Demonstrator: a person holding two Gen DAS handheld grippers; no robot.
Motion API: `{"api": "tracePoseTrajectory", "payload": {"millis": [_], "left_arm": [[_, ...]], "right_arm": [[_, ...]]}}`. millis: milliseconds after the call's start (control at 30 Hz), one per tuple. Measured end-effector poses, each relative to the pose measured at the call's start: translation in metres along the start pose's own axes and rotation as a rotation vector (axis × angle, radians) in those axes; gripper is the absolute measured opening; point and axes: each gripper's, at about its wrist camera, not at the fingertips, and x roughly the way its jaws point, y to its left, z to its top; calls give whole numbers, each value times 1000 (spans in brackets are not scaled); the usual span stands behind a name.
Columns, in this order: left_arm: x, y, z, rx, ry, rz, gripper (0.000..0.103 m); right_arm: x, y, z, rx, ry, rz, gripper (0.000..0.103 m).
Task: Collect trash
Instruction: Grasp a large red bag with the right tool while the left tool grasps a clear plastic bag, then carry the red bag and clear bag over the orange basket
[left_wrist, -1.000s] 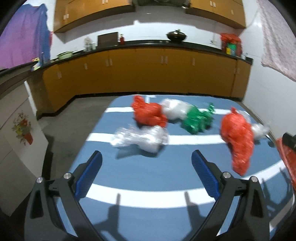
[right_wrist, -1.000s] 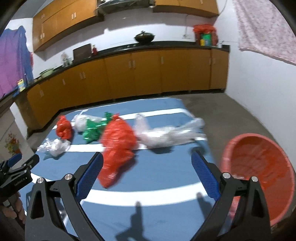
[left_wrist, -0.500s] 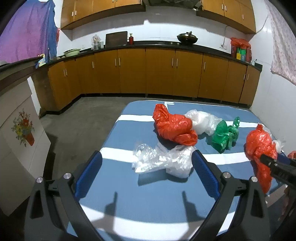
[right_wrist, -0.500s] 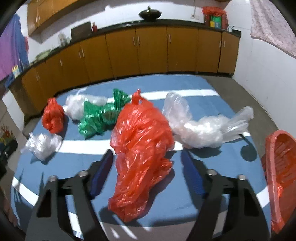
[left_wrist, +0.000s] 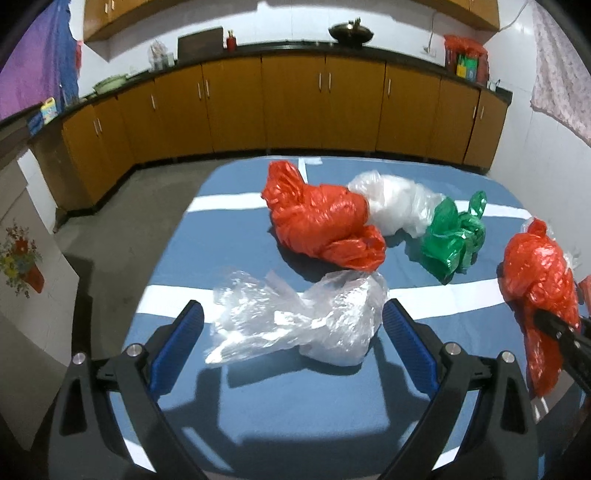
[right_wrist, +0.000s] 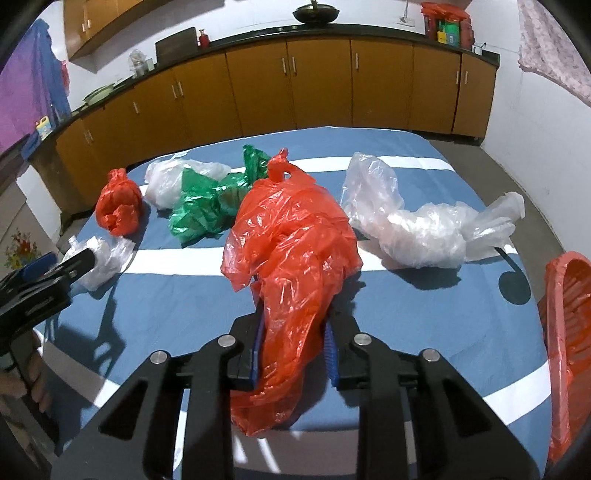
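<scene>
Crumpled plastic bags lie on a blue table with white stripes (left_wrist: 258, 398). My left gripper (left_wrist: 291, 332) is open, its blue pads on either side of a clear bag (left_wrist: 295, 317). Beyond it lie a red bag (left_wrist: 317, 221), a white bag (left_wrist: 399, 206) and a green bag (left_wrist: 450, 236). My right gripper (right_wrist: 293, 332) is shut on a large red bag (right_wrist: 295, 251), which also shows at the right of the left wrist view (left_wrist: 535, 277). Another clear bag (right_wrist: 417, 229) lies to its right.
A red basket (right_wrist: 569, 332) stands at the table's right edge. Orange kitchen cabinets (left_wrist: 295, 103) run along the far wall. A white panel with a flower picture (left_wrist: 22, 258) stands on the left by the floor.
My right gripper moved onto the large red bag and shut on it. My left gripper moved forward so its open pads flank the clear bag.
</scene>
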Motion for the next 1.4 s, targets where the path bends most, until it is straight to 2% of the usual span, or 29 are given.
{"api": "tracePoseTrajectory", "payload": {"millis": [67, 133, 167, 233, 333, 433, 700, 867, 1067, 1400], "left_arm": [[7, -2, 1, 9, 29, -17, 94], [12, -3, 1, 16, 51, -39, 74], [15, -4, 1, 20, 66, -56, 67], [17, -5, 2, 26, 78, -75, 43], [17, -12, 0, 46, 75, -88, 31], [12, -12, -4, 52, 61, -101, 27], [-19, -22, -19, 69, 26, -127, 27], [-44, -37, -17, 83, -14, -159, 27], [-73, -65, -14, 106, -55, -228, 27], [-106, -119, -12, 150, -100, -334, 27]], "right_arm": [[0, 0, 1, -7, 0, 4, 27], [-1, 0, 2, -8, 0, 7, 27], [-2, 0, 2, -8, -1, 10, 27], [-4, 1, 0, -8, -2, 15, 27], [-9, 2, -2, -19, -6, 18, 26], [-16, 1, -5, -30, -12, 22, 26], [-40, -6, -5, -23, -47, 30, 26], [-59, -13, -7, -22, -78, 20, 26], [-86, -30, -7, -9, -126, -25, 26], [-127, -88, -16, 70, -185, -128, 25]]}}
